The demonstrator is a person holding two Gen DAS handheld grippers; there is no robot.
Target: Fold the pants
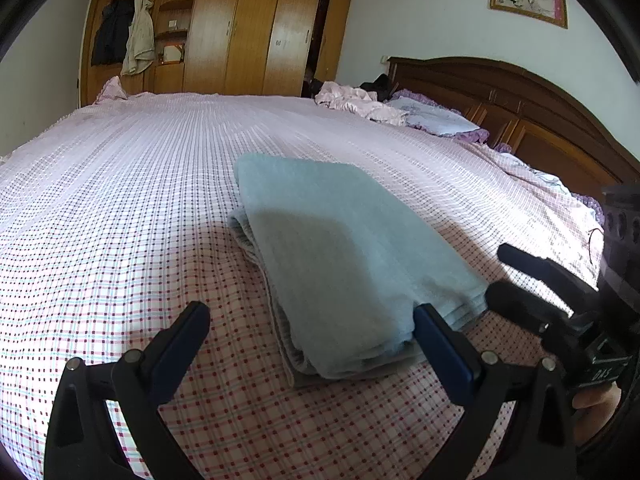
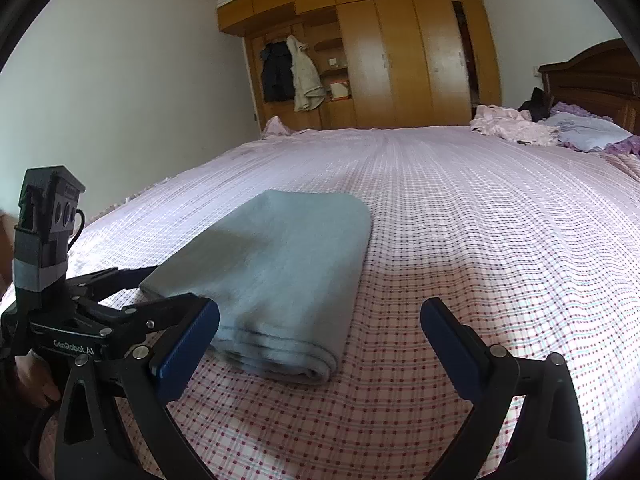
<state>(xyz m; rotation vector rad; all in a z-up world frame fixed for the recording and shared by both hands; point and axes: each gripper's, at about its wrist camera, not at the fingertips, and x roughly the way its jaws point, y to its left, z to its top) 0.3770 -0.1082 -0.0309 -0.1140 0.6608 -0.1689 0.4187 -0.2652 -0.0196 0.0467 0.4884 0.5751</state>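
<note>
The pants [image 1: 340,248] are light blue and lie folded into a thick rectangle on the checked bed sheet [image 1: 120,200]. My left gripper [image 1: 312,328] is open and empty at the bundle's near end, with its right finger [image 1: 436,340] against the near corner. My right gripper [image 1: 498,272] shows at the right of that view, open beside the bundle's near right edge. In the right wrist view the pants [image 2: 280,272] lie ahead to the left. There my right gripper [image 2: 320,316] stands open and empty at the folded end. The left gripper [image 2: 160,288] sits open at the bundle's left corner.
Crumpled pink clothes [image 1: 352,104] and a pale pillow [image 1: 436,118] lie at the far end by the dark wooden headboard [image 1: 520,96]. A wooden wardrobe [image 2: 400,60] with hanging jackets [image 2: 292,72] stands beyond the bed. A hand [image 2: 32,376] holds the left gripper.
</note>
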